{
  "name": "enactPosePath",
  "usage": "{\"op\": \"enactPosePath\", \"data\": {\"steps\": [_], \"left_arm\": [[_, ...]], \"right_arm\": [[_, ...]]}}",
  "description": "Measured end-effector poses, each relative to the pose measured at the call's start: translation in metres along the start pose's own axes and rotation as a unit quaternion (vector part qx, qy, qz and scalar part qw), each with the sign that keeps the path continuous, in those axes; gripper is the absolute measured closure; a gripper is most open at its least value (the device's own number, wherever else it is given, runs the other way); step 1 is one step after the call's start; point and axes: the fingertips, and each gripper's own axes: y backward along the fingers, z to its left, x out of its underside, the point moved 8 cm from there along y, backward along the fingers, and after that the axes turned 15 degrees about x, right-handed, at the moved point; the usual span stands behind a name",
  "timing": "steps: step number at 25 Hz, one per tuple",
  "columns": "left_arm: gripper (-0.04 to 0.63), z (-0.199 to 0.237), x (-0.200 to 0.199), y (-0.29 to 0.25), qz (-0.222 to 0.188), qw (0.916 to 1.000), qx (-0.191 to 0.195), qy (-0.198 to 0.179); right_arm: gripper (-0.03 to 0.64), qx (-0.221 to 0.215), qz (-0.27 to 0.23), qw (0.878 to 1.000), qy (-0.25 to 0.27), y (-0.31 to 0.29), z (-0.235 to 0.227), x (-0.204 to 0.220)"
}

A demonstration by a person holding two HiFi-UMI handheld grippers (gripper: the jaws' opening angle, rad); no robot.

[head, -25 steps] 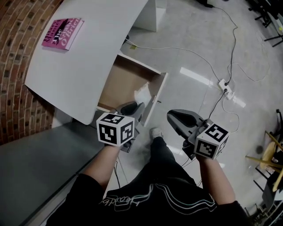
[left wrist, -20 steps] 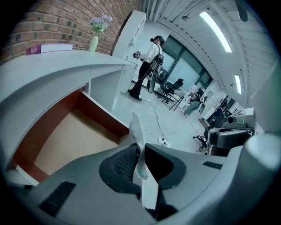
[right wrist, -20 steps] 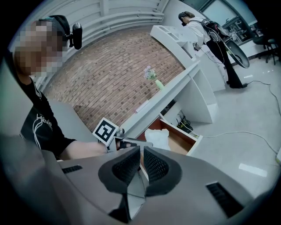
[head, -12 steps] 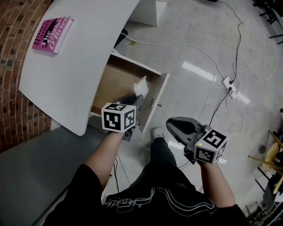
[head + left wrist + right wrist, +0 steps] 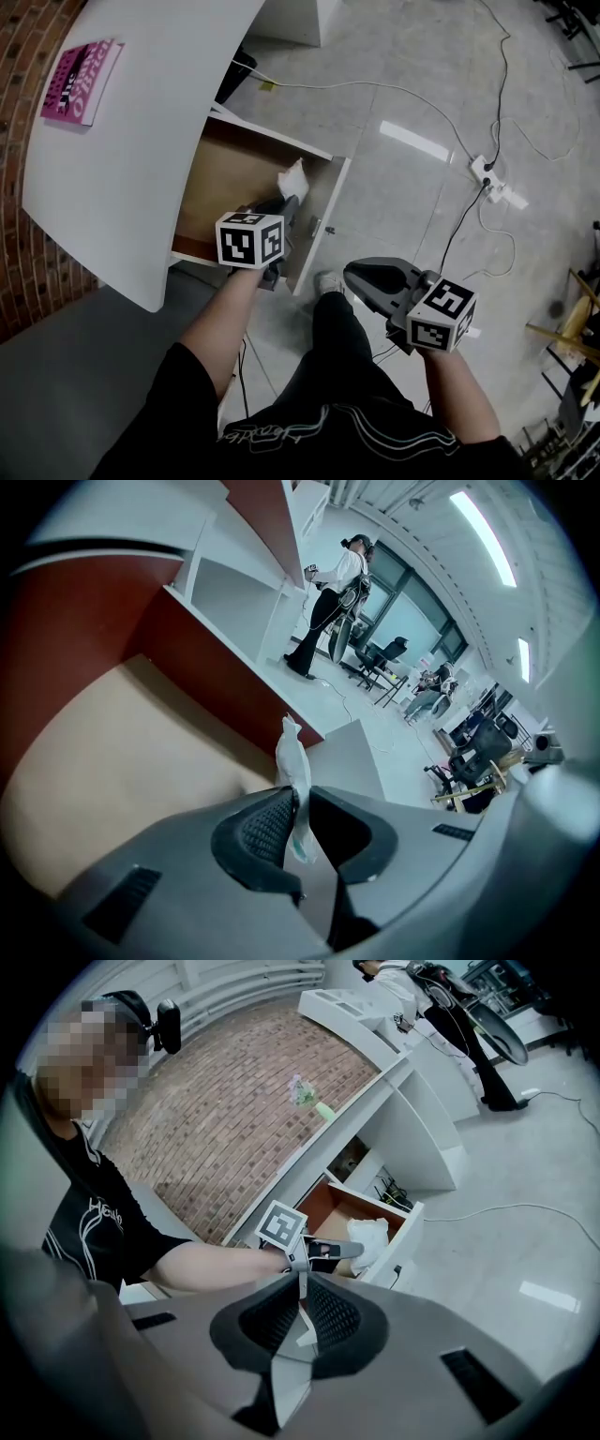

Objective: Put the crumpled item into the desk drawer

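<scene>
Left gripper [image 5: 298,803] pinched narrowly on a white crumpled paper wad [image 5: 292,759] above the open wooden desk drawer [image 5: 320,223], right gripper [image 5: 300,1296] closed, empty, over grey floor [image 5: 403,103], pink book [image 5: 77,82] on the white desktop [image 5: 141,150]

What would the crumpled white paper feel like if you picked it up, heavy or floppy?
Probably very light: the left gripper holds the paper by one thin pinched edge, and it does not droop. Likely soft and squashy, since it is wrinkled and flattens between the pads. It should not roll; dropped into the drawer, it would probably just settle.
</scene>
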Motion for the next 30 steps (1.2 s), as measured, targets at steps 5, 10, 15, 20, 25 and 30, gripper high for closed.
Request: {"op": "enactPosePath", "data": {"steps": [5, 10, 15, 20, 25, 30], "left_arm": [[0.534, 0.014, 0.006, -0.013, 0.024, 0.9997, -0.003, 0.007], [0.534, 0.024, 0.005, -0.02, 0.034, 0.9992, -0.01, 0.016], [0.487, 0.035, 0.006, -0.022, 0.042, 0.9984, -0.034, 0.016], [0.392, 0.043, 0.008, -0.021, 0.043, 0.9971, -0.06, 0.019], [0.31, 0.05, 0.007, -0.017, 0.034, 0.9947, -0.095, 0.02], [0.267, 0.042, 0.004, -0.003, 0.012, 0.9908, -0.134, -0.004]], "right_arm": [[0.563, 0.002, 0.004, 1.0, -0.01, -0.003, -0.008, 0.005], [0.563, 0.0, 0.015, 1.0, -0.021, -0.007, -0.013, 0.012], [0.563, 0.001, 0.014, 1.0, -0.027, -0.011, -0.019, 0.012], [0.564, 0.002, 0.011, 0.999, -0.03, -0.011, -0.022, 0.009], [0.564, 0.008, 0.012, 0.999, -0.039, -0.01, -0.023, 0.01], [0.564, 0.01, 0.002, 0.999, -0.044, -0.006, -0.019, 0.011]]}}
